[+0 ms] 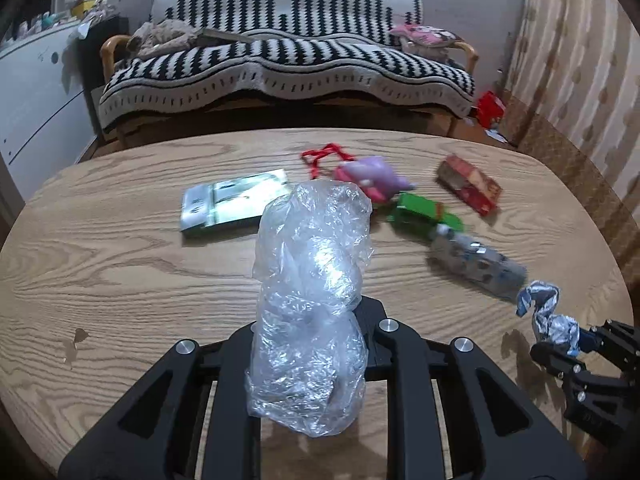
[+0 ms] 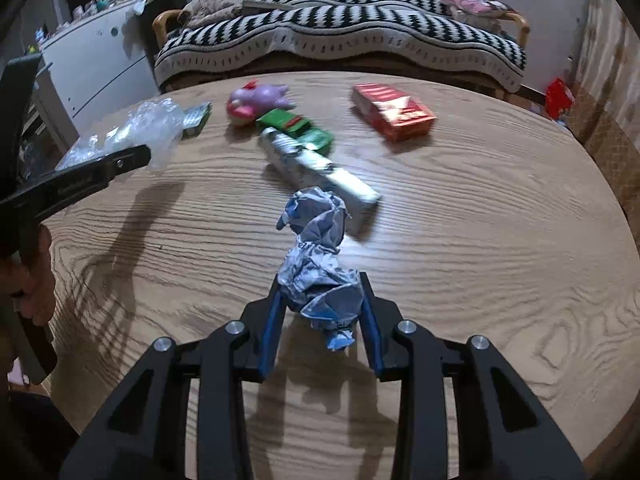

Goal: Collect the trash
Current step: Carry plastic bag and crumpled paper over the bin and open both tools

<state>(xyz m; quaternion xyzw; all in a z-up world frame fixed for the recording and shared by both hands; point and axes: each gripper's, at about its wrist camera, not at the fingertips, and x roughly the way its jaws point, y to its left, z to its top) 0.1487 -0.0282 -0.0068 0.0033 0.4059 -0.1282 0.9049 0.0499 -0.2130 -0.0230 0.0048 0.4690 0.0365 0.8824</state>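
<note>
Pinched in the left gripper [image 1: 308,320]: a crumpled clear plastic bag [image 1: 312,296], glossy and wrinkled, standing tall between the black jaws and lifted off the table [image 1: 120,248]. Seen from the right wrist as a filmy, translucent bunch [image 2: 136,132] beyond the tip of a black finger [image 2: 120,162].

Clamped in the right gripper [image 2: 320,300]: a wad of crinkled paper [image 2: 320,264], white with blue print, twisted into a knobbly column and squeezed between blue-lined pads [image 2: 274,328]. From the left wrist, the same wad [image 1: 546,312] held at the far right, raised over the wood.

Below both: an oval table with a pale oak-look top, strong wavy grain, one small chipped mark near its left edge.

Scattered across the middle, all lying flat and motion-blurred:
- a shiny rectangular packet [image 1: 232,204], silver-green, just behind the bag;
- a soft purple-and-pink plush toy [image 1: 372,178] with a looped red cord [image 1: 324,158] at its back;
- a green carton [image 1: 424,212], touching the toy's front;
- a long grey-white printed box [image 1: 476,266], overlapping the green carton's near end;
- a red box [image 1: 468,184], glossy, apart to the right.

Behind the table: a sofa [image 1: 280,60] draped in a black-and-white zigzag knit throw with scalloped hem, curved wooden arms at either end. Left of it, a white cabinet [image 1: 36,92] with clutter on top. At right, beige patterned curtain [image 1: 580,52] in vertical folds.
</note>
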